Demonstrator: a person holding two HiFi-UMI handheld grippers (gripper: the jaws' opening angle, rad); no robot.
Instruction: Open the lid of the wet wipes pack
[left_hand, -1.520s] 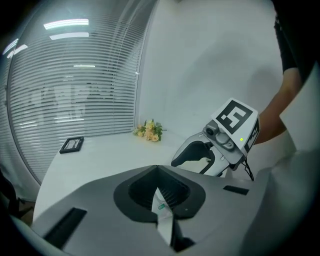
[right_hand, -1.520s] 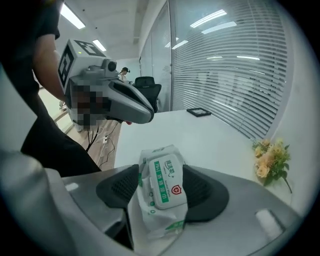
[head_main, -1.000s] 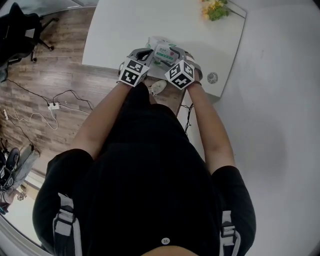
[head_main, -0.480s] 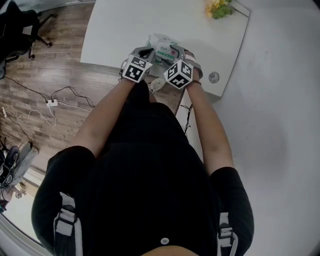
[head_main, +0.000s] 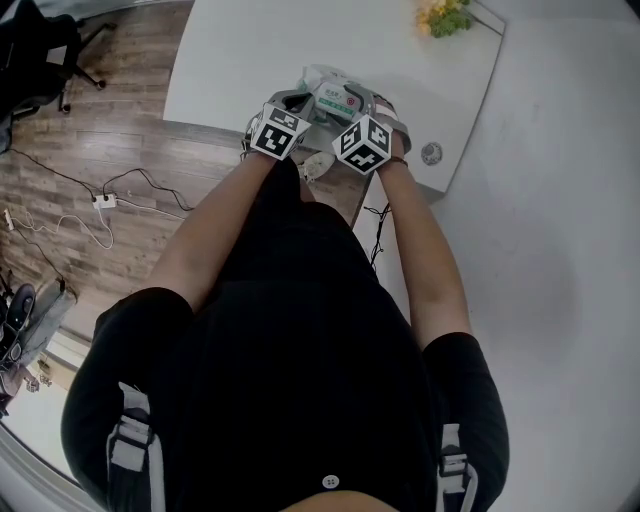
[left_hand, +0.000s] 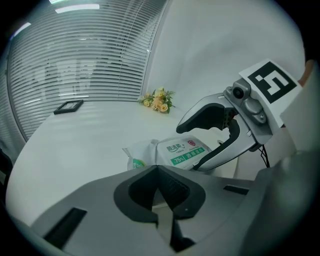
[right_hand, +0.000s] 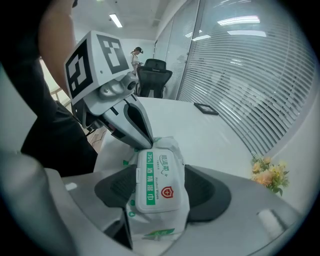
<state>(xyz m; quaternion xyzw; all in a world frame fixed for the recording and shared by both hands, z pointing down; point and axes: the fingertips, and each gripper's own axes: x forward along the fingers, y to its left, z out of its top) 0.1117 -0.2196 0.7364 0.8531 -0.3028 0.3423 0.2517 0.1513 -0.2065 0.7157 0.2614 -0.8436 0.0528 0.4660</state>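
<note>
The wet wipes pack (head_main: 334, 98) is white with a green-printed flip lid (right_hand: 157, 176), and it lies near the white table's (head_main: 235, 60) front edge. My right gripper (right_hand: 160, 192) is shut on it, with a dark pad against each long side. The lid lies flat and closed. My left gripper (left_hand: 158, 171) is shut, and its joined tips touch the pack's far end by the lid's corner. Whether they pinch anything is hidden. In the head view the left gripper (head_main: 294, 108) and right gripper (head_main: 368, 110) flank the pack under their marker cubes.
Yellow flowers (head_main: 447, 17) stand at the table's far right corner, and a small dark flat object (left_hand: 68, 106) lies further back. A round cable port (head_main: 431, 153) sits near the right edge. Left of the table, cables (head_main: 105, 210) trail over the wooden floor.
My left gripper has sunk a little toward the pack's end. The right gripper keeps the same hold on the pack.
</note>
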